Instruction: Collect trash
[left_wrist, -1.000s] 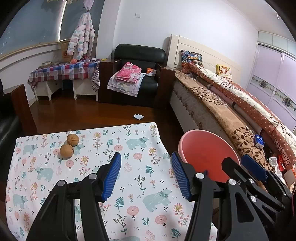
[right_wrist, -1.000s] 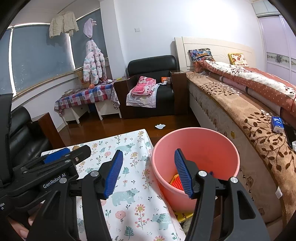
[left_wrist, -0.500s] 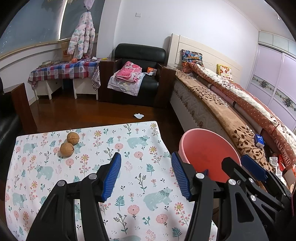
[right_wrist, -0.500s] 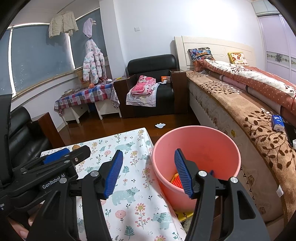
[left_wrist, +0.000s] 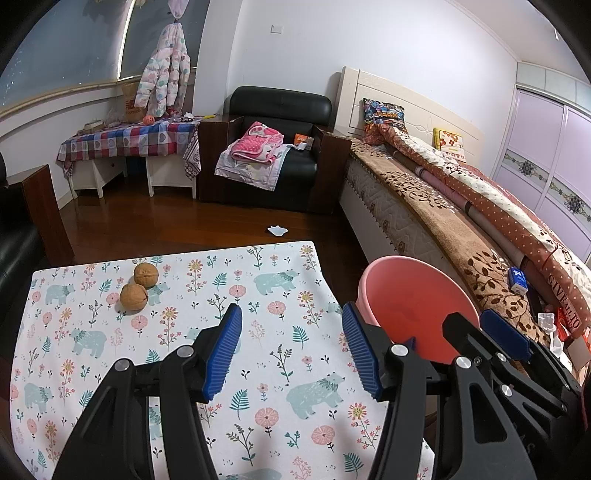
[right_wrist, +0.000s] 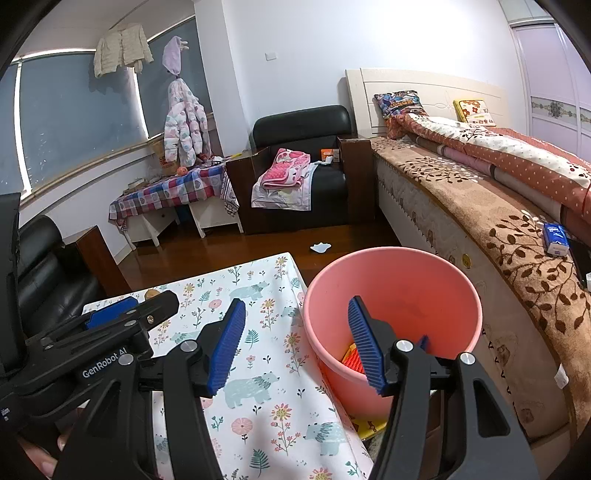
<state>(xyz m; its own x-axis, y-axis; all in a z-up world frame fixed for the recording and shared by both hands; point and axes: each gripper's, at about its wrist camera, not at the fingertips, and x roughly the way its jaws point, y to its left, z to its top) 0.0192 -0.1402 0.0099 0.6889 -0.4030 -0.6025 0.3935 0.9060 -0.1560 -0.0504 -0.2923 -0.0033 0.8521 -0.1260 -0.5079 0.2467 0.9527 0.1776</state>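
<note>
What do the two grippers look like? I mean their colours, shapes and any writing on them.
Both are alike: the left gripper and the right gripper have black plastic frames with triangular cut-outs and silver bolts. Each finger ends in a blue ribbed pad. The right wrist view shows the left gripper's side, with white lettering "GenRobot.AI". No cables or sleeves are visible.

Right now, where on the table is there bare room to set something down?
Most of the floral tablecloth is bare: the middle, and the far corner towards the pink bin. Occupied: the far-left patch with two walnuts. Both tools hang open over the near edge.
</note>
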